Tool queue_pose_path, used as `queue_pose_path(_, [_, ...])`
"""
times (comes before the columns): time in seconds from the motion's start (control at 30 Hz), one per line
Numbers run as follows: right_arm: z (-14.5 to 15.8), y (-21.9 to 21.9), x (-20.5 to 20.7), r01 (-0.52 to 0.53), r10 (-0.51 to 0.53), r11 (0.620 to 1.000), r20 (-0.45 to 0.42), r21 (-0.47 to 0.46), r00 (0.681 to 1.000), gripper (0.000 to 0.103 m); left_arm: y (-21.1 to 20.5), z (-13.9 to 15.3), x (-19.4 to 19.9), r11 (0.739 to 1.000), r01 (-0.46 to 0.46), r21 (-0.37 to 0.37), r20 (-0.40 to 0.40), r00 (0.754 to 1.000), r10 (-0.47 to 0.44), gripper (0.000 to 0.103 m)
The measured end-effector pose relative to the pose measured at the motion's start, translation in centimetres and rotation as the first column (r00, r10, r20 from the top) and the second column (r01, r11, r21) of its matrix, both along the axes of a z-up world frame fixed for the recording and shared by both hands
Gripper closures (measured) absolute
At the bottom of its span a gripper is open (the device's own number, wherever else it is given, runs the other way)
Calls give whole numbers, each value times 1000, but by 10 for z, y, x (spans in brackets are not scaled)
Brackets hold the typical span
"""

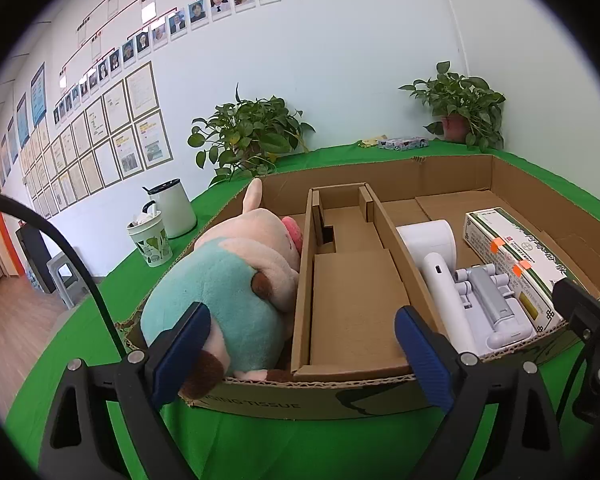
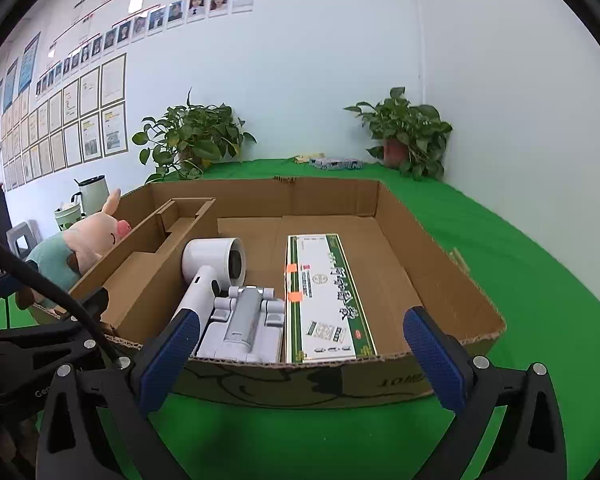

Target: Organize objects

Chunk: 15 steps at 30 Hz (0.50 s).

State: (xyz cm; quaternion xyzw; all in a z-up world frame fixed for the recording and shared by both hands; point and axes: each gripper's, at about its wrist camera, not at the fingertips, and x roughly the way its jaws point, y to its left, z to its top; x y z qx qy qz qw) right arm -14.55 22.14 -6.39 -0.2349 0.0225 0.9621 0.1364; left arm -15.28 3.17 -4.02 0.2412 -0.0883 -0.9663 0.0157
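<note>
Blue-padded left gripper (image 1: 302, 356) at bottom of its frame, jaws wide apart, nothing between them; hangs just short of the cardboard box (image 1: 312, 398) front wall. Right gripper (image 2: 300, 354) likewise spread, empty, at the box's near edge.

Box sits on green cloth (image 2: 540, 280), split by a cardboard divider (image 1: 396, 240).
- Left compartment: plush pig (image 1: 236, 280), lying lengthwise, snout toward far wall, ear above the rim.
- Middle compartment: bare cardboard.
- Right compartment, centre of right wrist frame: white hair dryer (image 2: 214, 268), handle toward camera; grey folding stand (image 2: 246, 320) touching it; long medicine carton (image 2: 326, 300) just beside, long axis near-to-far.

Beyond box: small packet (image 2: 336, 163), two potted plants (image 2: 192, 140), white bin (image 1: 174, 208) upper left, wall of framed papers (image 1: 112, 132).
</note>
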Motion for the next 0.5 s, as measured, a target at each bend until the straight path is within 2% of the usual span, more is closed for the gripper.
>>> queue_pose_path(0.27, [-3, 7, -6, -2, 3, 998, 27, -56, 1000, 0, 0, 0, 0, 1000, 11, 2, 2, 1000, -11, 9])
queue_pose_path(0.5, [-4, -1, -8, 13, -12, 999, 48, -30, 999, 0, 0, 0, 1, 1000, 12, 2, 2, 1000, -12, 9])
